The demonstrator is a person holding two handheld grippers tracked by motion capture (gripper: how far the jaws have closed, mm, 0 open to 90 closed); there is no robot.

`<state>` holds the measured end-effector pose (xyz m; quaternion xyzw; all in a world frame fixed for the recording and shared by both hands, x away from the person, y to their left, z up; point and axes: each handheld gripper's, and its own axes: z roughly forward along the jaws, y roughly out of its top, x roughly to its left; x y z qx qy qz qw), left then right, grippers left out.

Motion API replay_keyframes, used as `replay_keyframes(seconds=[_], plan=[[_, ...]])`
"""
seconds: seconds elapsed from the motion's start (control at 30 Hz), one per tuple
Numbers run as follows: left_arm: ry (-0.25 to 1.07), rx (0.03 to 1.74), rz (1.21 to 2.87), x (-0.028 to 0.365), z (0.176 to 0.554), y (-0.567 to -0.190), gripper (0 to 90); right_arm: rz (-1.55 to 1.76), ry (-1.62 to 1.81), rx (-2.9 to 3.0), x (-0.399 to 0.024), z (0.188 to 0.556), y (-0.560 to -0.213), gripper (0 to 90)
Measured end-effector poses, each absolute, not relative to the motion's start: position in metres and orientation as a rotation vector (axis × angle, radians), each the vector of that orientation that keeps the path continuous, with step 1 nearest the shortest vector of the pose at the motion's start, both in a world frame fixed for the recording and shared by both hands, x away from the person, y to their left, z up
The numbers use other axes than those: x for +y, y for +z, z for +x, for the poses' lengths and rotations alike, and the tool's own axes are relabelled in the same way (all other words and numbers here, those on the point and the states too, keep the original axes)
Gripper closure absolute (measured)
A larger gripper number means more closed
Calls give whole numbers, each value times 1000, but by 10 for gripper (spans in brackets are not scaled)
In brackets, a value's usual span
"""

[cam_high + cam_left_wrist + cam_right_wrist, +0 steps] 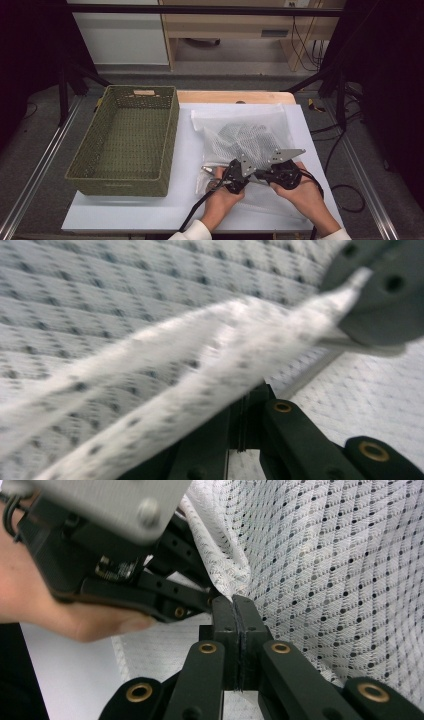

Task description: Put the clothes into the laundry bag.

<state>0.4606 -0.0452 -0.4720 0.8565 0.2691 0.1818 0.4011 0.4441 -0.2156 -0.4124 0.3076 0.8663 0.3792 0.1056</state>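
Both grippers pinching white mesh bag, near table edge

L gripper (239, 172) & R gripper (280, 170) side by side at near edge, each in a hand; R jaws closed flat on a fold of mesh bag (320, 560), L jaws clamped on a bunched ridge of same fabric (190, 375). Bag (250, 132) lies on white table (150, 210) w/ dark contents inside. Green woven basket (127, 137) just L of bag, further back
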Motion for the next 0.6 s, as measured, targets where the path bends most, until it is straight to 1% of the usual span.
replay_keyframes(seconds=[0.17,0.27,0.6], plan=[[505,678,2161,-46,465,-471,900,915,1119,2553,-216,443,-415,900],[513,696,2136,-46,468,-472,900,917,1120,2554,-216,443,-416,900],[552,711,2125,-47,475,-474,900,922,1136,2552,-216,443,-418,900]])
